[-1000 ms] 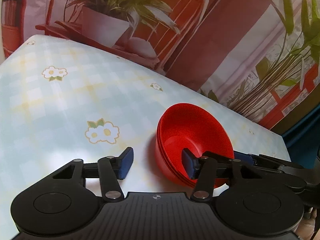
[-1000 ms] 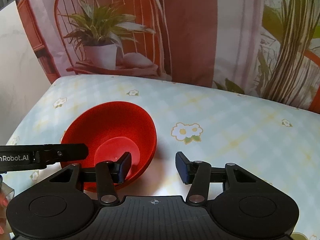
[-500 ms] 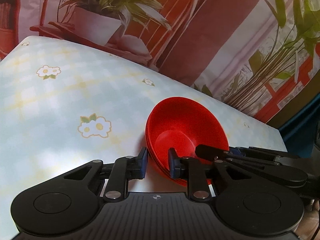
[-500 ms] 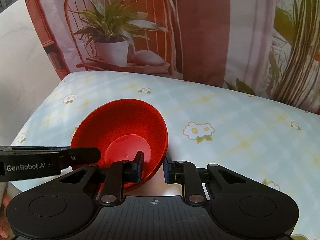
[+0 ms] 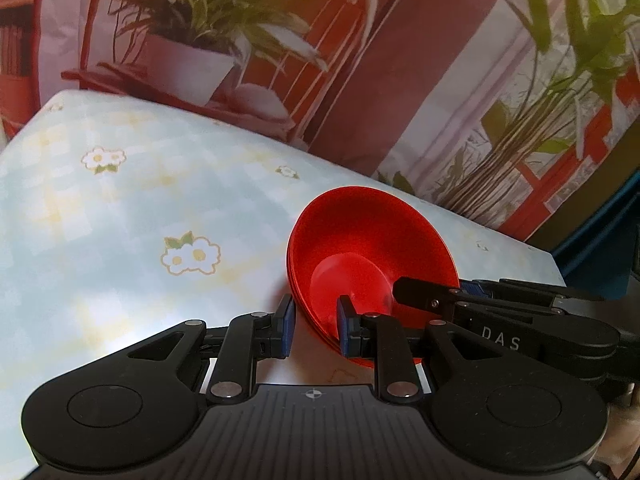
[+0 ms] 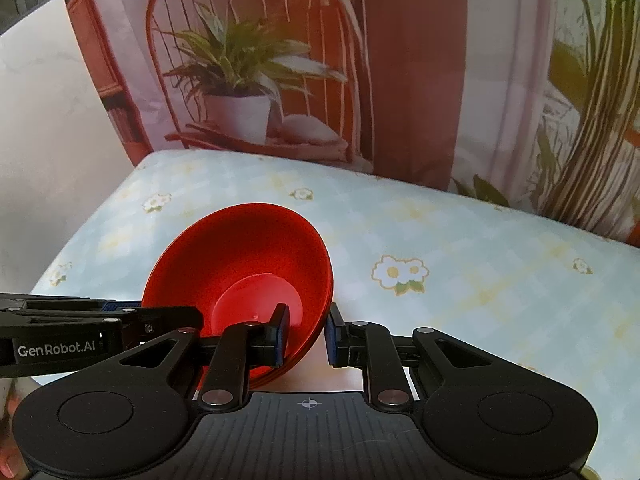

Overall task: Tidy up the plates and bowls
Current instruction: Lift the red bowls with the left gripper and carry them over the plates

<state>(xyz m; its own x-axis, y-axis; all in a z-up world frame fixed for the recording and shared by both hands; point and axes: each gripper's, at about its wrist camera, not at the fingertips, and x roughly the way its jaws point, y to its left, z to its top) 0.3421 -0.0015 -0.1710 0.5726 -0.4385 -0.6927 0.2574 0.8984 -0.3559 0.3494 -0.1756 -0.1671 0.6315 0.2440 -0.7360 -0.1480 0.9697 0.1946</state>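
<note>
A stack of red bowls is held up over the flowered tablecloth; it also shows in the right wrist view. My left gripper is shut on the stack's left rim, one pad inside and one outside. My right gripper is shut on the stack's right rim in the same way. Each gripper shows in the other's view, at the opposite side of the stack.
The table carries a pale blue checked cloth with daisy prints. A printed backdrop of plants and a red chair hangs right behind its far edge. A white wall stands at the left.
Both grippers have closed on opposite rims of the red bowl stack, and the stack has risen and tilted a little between them.
</note>
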